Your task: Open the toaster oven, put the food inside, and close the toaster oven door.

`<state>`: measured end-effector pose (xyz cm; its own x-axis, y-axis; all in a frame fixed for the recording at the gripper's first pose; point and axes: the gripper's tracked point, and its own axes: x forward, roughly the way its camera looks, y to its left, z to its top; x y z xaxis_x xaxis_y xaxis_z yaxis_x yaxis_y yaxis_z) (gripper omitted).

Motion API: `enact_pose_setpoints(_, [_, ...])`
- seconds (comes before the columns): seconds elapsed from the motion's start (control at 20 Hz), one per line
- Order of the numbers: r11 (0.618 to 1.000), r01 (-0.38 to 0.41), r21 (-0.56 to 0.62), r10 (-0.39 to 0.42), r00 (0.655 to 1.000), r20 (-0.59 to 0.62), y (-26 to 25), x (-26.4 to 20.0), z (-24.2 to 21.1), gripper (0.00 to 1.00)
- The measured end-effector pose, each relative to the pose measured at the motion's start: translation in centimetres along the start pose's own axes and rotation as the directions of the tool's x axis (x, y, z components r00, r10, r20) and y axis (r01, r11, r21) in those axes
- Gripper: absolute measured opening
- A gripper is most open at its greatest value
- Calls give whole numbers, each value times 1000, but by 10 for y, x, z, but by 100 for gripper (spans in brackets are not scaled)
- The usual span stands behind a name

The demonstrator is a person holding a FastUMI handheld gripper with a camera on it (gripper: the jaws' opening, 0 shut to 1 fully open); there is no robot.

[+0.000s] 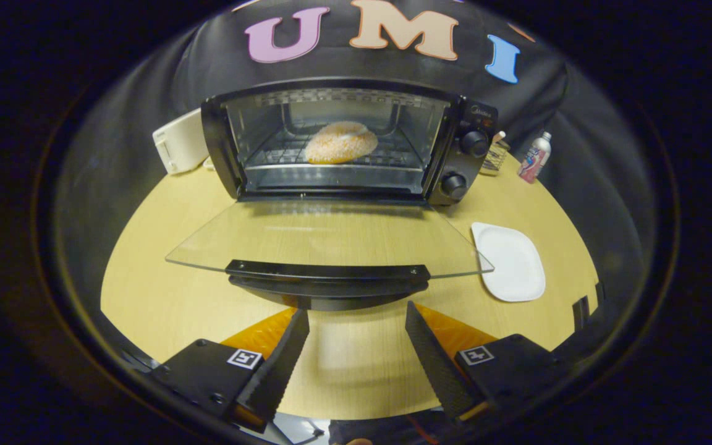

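While fingers gape empty | wooden table | oven door down

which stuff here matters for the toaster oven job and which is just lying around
Part of the job:
toaster oven
its glass door, folded down open
bun on the rack inside
gripper, open, just short of the door handle

Just lying about:
white plate
small bottle
white box

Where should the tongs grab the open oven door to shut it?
Grip the black handle along the door's front edge, from the front. It lies just ahead of the open tongs. The door lies flat, so probably lift upward toward the oven.
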<state>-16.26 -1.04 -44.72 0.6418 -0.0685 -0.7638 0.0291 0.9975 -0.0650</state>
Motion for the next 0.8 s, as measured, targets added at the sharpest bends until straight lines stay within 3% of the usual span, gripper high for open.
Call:
enact_pose_setpoints(0.35, [998,-21,63,12,990,141,9,2,79,100])
enact_pose_setpoints(0.8, [986,-59,156,24,975,221,15,18,140,99])
